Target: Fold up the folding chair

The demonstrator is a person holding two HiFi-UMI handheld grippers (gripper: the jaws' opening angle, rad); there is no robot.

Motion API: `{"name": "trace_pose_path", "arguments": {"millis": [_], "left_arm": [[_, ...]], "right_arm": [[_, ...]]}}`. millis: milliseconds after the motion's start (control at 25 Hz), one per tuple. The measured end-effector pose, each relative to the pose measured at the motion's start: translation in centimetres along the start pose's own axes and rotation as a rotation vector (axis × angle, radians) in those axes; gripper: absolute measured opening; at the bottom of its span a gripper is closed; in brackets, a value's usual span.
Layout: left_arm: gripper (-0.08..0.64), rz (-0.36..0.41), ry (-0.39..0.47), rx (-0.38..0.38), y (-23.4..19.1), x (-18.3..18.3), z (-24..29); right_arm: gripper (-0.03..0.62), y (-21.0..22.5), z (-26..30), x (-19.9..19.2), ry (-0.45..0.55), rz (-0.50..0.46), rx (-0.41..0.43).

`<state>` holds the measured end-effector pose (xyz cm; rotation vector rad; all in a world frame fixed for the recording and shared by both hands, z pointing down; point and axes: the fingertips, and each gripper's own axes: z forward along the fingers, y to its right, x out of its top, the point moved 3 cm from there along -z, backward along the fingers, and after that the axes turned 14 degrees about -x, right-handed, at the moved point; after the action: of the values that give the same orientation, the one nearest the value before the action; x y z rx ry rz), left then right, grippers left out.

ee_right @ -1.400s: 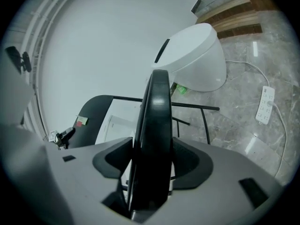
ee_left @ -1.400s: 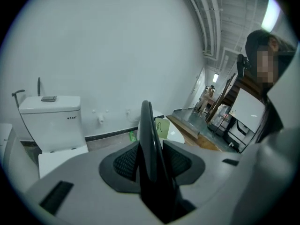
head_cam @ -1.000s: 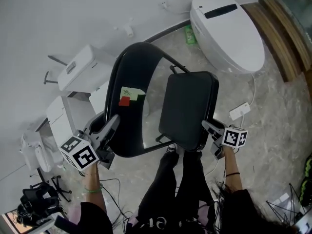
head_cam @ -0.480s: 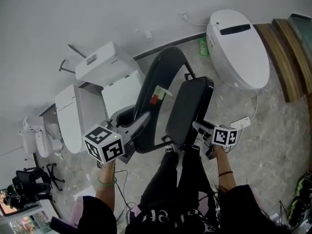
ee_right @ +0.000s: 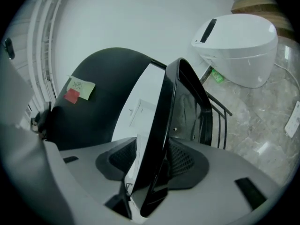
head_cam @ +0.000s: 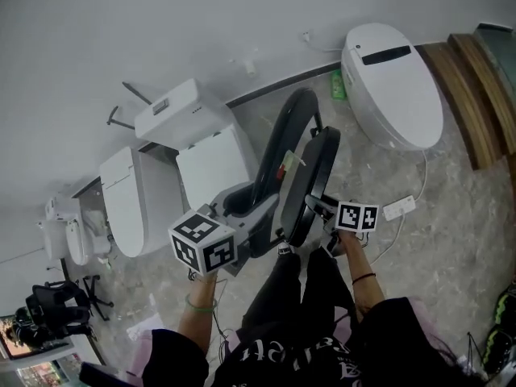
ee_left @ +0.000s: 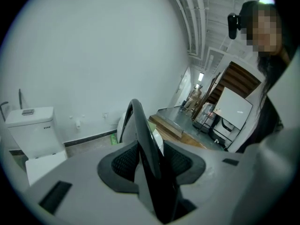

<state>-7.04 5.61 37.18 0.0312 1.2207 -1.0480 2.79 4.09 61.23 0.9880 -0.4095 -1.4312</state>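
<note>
The folding chair (head_cam: 300,164) stood on the stone floor (head_cam: 451,240) just in front of our legs, among white toilets. Its seat (head_cam: 316,172) was swung up almost flat against the backrest (head_cam: 282,135). Our left gripper (head_cam: 262,210) had its jaws clamped on the thin black rim of the backrest, which ran straight between the pads in the left gripper view. Our right gripper (head_cam: 313,206) gripped the edge of the seat the same way.

We judged the fold nearly done and the final closing the risky part. Both holds sat on narrow, smooth edges, so a slip could let the seat fall open. As the two panels met, the jaw tips could get pinched between them. An uneven pull might tip the chair toward the tank toilet (head_cam: 189,127) or the oval toilet (head_cam: 391,79), or drag a leg into the white plug (head_cam: 398,209).

Every toilet lid we saw was down, so we could not tell what the bowls held.
</note>
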Motion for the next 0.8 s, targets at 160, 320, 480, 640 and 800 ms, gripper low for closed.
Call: {"name": "trace_pose_path", "arguments": {"millis": [160, 320, 480, 640, 800], "left_arm": [[0.16, 0.009, -0.023, -0.03, 1.8, -0.1, 1.3], [0.16, 0.008, -0.039, -0.016, 1.7, -0.2, 1.4], [0.172, 0.024, -0.108, -0.093, 1.4, -0.2, 1.6], [0.189, 0.071, -0.184, -0.1, 0.9, 0.4, 2.0], [0.189, 0.095, -0.217, -0.152, -0.2, 0.9, 1.4]], "right_arm": [[0.21, -1.8, 1.4, 0.1, -0.021, -0.051, -0.018], [0.201, -2.5, 2.1, 0.5, 0.023, 0.087, 0.005], [0.175, -2.2, 2.2, 0.3, 0.02, 0.093, -0.019], [0.121, -2.0, 2.6, 0.7, 0.048, 0.159, -0.041], [0.118, -2.7, 3.4, 0.8, 0.108, 0.249, -0.04]]}}
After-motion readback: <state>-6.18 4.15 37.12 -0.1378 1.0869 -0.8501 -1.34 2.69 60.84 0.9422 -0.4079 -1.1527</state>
